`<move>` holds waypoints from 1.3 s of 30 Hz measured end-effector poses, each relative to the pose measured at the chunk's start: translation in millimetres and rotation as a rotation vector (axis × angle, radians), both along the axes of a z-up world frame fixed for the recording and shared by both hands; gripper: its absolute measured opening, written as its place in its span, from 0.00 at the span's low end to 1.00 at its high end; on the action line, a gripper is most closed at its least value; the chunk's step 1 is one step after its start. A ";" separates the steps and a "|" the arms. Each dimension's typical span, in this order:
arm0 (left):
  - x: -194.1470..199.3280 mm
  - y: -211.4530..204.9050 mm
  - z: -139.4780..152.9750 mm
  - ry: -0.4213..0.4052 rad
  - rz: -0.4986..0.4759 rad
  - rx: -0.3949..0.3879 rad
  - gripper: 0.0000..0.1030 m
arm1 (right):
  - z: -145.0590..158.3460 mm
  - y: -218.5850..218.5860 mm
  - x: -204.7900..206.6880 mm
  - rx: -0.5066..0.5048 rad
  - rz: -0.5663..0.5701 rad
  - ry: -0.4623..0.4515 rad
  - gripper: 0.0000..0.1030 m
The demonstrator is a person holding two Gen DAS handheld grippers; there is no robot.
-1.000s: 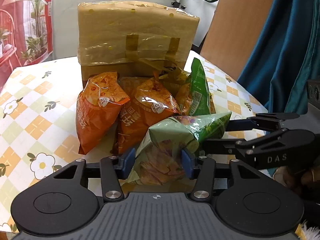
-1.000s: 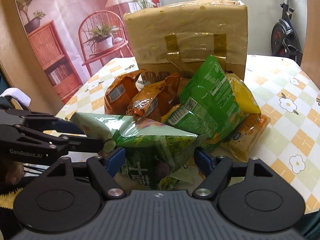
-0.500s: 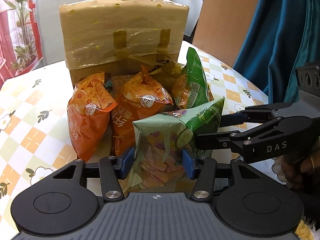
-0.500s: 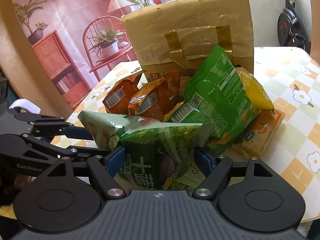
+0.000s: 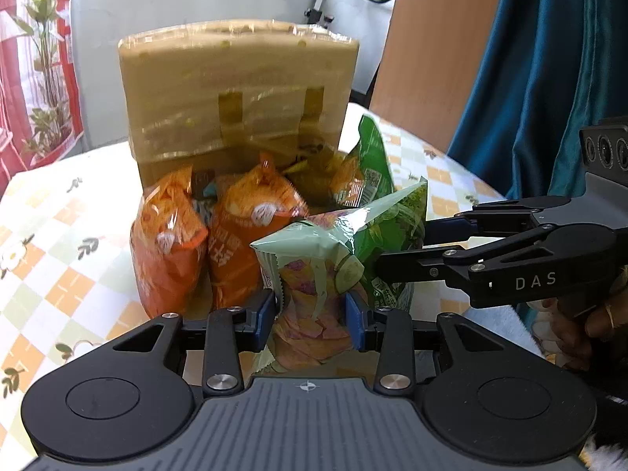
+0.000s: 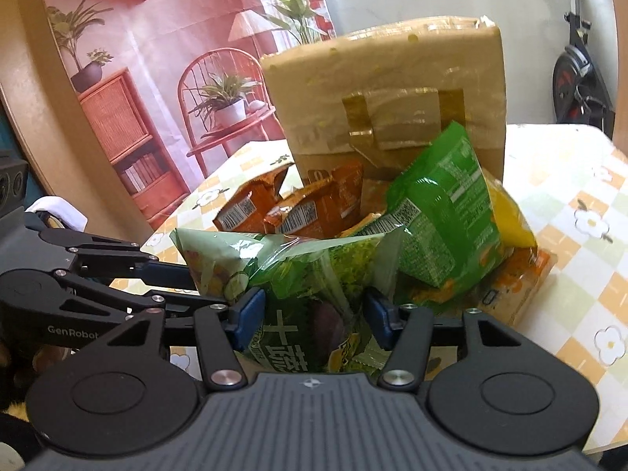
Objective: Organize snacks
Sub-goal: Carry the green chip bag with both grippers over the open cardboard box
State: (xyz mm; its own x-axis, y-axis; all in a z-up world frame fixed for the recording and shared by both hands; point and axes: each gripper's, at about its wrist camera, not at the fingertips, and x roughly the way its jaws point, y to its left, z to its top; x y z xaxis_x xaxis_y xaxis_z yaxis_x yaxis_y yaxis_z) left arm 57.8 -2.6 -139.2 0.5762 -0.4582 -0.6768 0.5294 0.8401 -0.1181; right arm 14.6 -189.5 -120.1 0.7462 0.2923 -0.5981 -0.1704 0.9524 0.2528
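Note:
Both grippers hold one pale green vegetable-chips bag (image 5: 314,274), also in the right wrist view (image 6: 310,274). My left gripper (image 5: 312,316) is shut on its left end. My right gripper (image 6: 312,316) is shut on its right end and shows from the side in the left wrist view (image 5: 396,251). The bag hangs above the table in front of the snack pile: two orange bags (image 5: 168,243) (image 5: 243,235), a bright green bag (image 6: 443,208) and a yellow bag (image 6: 510,216).
A tall brown taped box (image 5: 235,90) stands behind the pile on the flower-patterned tablecloth (image 5: 51,243). A flat orange packet (image 6: 514,290) lies under the green bag. A blue curtain (image 5: 549,78) hangs at the right, an exercise bike (image 6: 581,74) behind.
Both grippers have lifted the pale green bag and turned it more upright. The snack pile and box have not moved.

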 end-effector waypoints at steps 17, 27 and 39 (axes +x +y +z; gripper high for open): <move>-6.9 2.2 71.1 -0.205 0.057 -0.083 0.40 | 70.7 4.8 -2.0 0.006 0.000 -0.135 0.56; -1.0 0.2 98.5 -0.314 0.084 -0.104 0.40 | 107.8 13.4 3.8 -0.044 0.016 -0.257 0.56; 30.1 -11.1 127.3 -0.414 0.115 -0.114 0.40 | 136.0 6.5 36.0 -0.085 0.028 -0.375 0.56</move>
